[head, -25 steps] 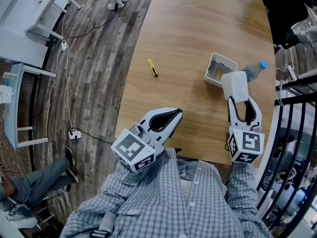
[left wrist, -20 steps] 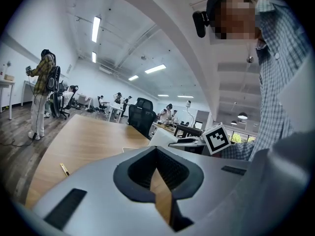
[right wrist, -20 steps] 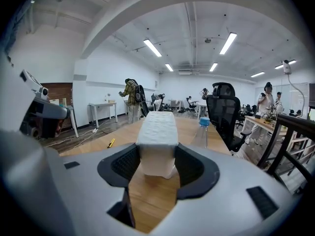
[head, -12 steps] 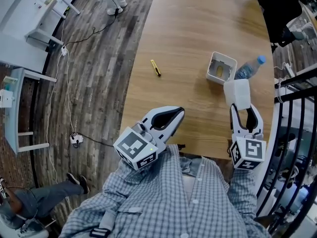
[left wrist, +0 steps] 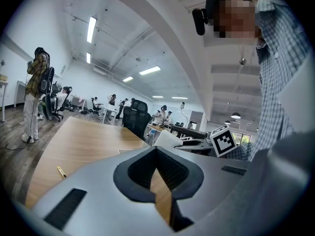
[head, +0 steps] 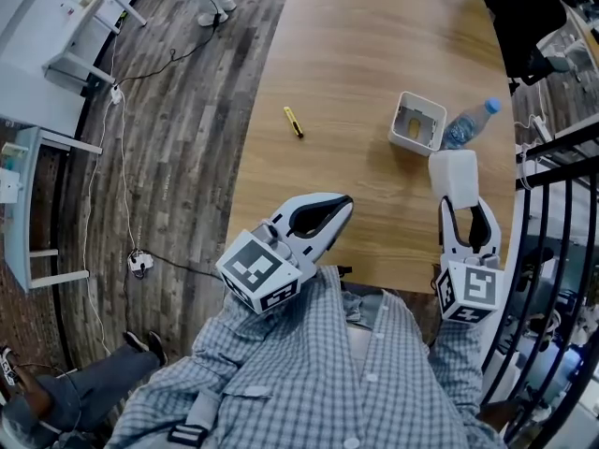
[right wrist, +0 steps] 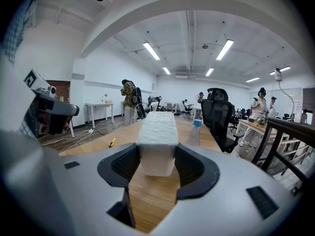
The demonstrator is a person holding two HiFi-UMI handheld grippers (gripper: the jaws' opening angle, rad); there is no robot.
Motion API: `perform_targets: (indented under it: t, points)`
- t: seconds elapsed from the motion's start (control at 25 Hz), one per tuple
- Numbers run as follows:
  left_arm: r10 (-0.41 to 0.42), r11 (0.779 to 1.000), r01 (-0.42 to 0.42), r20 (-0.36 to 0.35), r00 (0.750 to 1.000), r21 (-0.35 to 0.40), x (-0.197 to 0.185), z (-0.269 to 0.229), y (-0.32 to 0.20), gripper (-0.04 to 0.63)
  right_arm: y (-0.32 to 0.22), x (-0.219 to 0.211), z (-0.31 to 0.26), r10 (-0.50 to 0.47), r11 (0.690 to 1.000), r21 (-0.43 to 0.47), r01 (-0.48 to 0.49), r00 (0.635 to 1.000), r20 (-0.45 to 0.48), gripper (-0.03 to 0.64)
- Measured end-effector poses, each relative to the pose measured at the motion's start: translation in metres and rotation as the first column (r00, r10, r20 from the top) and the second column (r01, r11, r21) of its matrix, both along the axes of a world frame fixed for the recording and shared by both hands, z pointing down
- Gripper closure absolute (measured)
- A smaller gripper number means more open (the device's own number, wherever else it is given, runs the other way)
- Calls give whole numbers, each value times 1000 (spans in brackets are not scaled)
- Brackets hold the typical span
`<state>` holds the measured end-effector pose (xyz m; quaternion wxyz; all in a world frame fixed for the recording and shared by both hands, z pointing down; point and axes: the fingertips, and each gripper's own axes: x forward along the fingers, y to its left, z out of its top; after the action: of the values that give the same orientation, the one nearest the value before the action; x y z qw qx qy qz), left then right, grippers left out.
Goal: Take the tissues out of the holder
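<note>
Head view: the tissue pack (head: 453, 174) is out of the holder (head: 425, 102), apart from it but near, above the desk (head: 356, 54). The right tool (head: 460, 202) grips its near end. The left tool (head: 344, 202) hangs over the desk's near edge.
Left gripper view: the jaws are together with nothing between them.
Right gripper view: the jaws stand wide, pads pressed on both long sides of the white pack.
Handling: probably light and soft, so a hard squeeze would dent it. It is best held across its narrow width, nearer the middle, so the far end does not droop.
</note>
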<state>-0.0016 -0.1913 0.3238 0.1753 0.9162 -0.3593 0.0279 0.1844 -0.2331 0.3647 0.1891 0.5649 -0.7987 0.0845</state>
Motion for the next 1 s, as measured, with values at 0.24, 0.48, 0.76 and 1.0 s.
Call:
perform_targets:
  t: [0.24,0.48,0.76,1.0]
  points:
    - [28,1000,-28,-7,1000,4,5,0,-1,590,9,3,1,26,1000,-1,-26,1000,5,390]
    - [51,999,-51,-6,999,5,14,2,0,589,12,3,2,22,1000,-5,-22,1000,6,390]
    - [49,999,-49,-7,999,5,13,1,3,590,12,0,0,7,1000,-3,-7,1000,-3,390]
    - [40,999,-40,-4,999,7,10,2,4,589,15,-3,2,-2,1000,-2,2,1000,-2,390]
